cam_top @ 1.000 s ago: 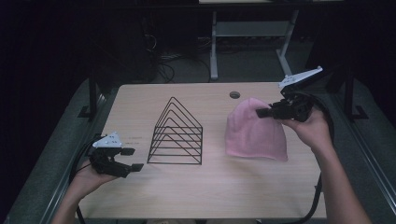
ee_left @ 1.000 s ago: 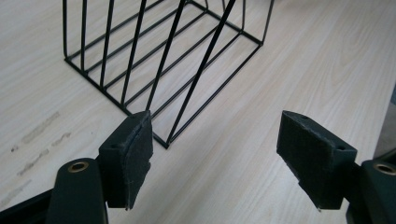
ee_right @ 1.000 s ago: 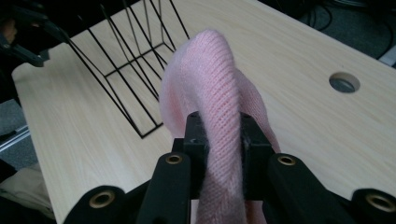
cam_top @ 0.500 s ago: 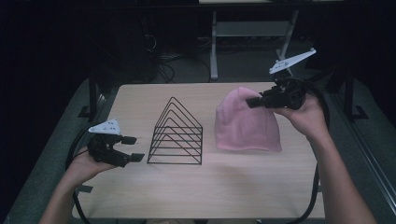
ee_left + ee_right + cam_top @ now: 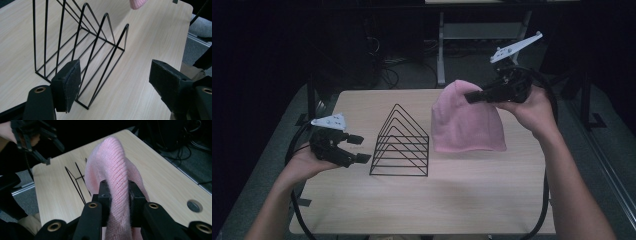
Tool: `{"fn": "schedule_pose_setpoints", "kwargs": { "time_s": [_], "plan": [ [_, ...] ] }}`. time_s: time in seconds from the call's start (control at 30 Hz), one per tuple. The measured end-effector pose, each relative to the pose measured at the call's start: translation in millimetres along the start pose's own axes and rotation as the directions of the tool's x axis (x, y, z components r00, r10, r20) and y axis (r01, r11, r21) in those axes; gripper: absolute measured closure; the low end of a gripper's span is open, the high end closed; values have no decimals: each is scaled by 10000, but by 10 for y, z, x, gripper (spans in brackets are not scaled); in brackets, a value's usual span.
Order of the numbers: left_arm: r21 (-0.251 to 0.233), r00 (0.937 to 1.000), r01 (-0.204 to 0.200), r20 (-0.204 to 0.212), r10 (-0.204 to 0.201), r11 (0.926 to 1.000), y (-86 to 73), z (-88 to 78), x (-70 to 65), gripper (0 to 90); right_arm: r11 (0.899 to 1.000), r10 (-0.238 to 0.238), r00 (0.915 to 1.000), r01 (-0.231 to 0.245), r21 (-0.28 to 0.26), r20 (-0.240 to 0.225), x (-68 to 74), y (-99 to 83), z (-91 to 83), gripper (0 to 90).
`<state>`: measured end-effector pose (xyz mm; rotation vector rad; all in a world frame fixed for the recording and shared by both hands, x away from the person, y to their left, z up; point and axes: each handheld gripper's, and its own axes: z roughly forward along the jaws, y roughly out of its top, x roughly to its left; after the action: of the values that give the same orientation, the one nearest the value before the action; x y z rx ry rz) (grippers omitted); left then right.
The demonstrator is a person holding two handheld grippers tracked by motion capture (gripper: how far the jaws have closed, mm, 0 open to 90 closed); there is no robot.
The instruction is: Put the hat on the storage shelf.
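A pink knit hat (image 5: 467, 122) hangs over the right side of the table, and my right gripper (image 5: 472, 96) is shut on a fold at its top edge. In the right gripper view the hat (image 5: 110, 165) bulges up between the pinching jaws of the right gripper (image 5: 118, 192). Whether its hem touches the table I cannot tell. A black wire rack (image 5: 401, 142) of triangular loops stands at mid table. My left gripper (image 5: 359, 148) hovers just left of it, open and holding nothing. In the left gripper view, the rack (image 5: 82, 42) stands beyond the spread jaws of the left gripper (image 5: 115, 77).
The pale wooden table (image 5: 412, 200) has a round cable hole (image 5: 194, 205) near its far right corner. Black cables trail from both grippers off the table's sides. A metal stand and dark floor lie beyond the far edge.
My right gripper has risen and lifted the hat's top off the table, so the hat now hangs upright. The left gripper has also risen and moved a little toward the rack.
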<state>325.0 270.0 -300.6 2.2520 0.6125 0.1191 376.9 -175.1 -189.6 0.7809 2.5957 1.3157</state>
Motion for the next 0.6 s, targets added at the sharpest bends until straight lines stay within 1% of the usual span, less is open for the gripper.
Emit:
{"fn": "schedule_pose_setpoints", "kwargs": {
  "time_s": [0.07, 0.1, 0.17, 0.27, 0.3, 0.33, 0.4, 0.43, 0.53, 0.6],
  "plan": [
    [58, 10000, -15, -14, 15, 10000, 48, -1, 12, 252, 10000, -60, 10000, 60, -39, -76, 14, 65, 13, 762],
    [56, 10000, 71, -52, -71, 10000, 78, -3, 23, 247, 9999, -132, 9999, 131, -44, -68, 18, 91, 19, 762],
    [3, 9999, 64, -105, -64, 10000, 119, -12, 45, 239, 9997, -249, 9996, 248, -75, -154, 32, 167, 41, 762],
    [-162, 10000, 64, 6, -64, 9998, 184, -35, 66, 239, 9984, -556, 9982, 553, -132, -245, 65, 299, 80, 762],
    [-193, 10000, 67, 27, -66, 9998, 206, -41, 72, 239, 9976, -675, 9972, 671, -157, -326, 87, 373, 99, 762],
    [-201, 10000, 52, 27, -52, 9998, 229, -47, 77, 239, 9976, -675, 9972, 671, -157, -326, 87, 373, 99, 762],
    [-277, 9999, 53, 116, -50, 9996, 276, -60, 87, 239, 9966, -797, 9958, 787, -244, -445, 120, 464, 121, 762],
    [-271, 9999, -37, 108, 40, 9996, 298, -67, 94, 240, 9960, -856, 9950, 842, -286, -506, 132, 502, 133, 762],
    [-294, 9998, -93, 155, 98, 9995, 359, -75, 101, 240, 9946, -1012, 9928, 994, -301, -638, 165, 597, 167, 762],
    [-247, 9996, -208, 178, 213, 9995, 396, -84, 103, 240, 9936, -1068, 9912, 1034, -461, -785, 191, 652, 187, 762]
  ]
}}
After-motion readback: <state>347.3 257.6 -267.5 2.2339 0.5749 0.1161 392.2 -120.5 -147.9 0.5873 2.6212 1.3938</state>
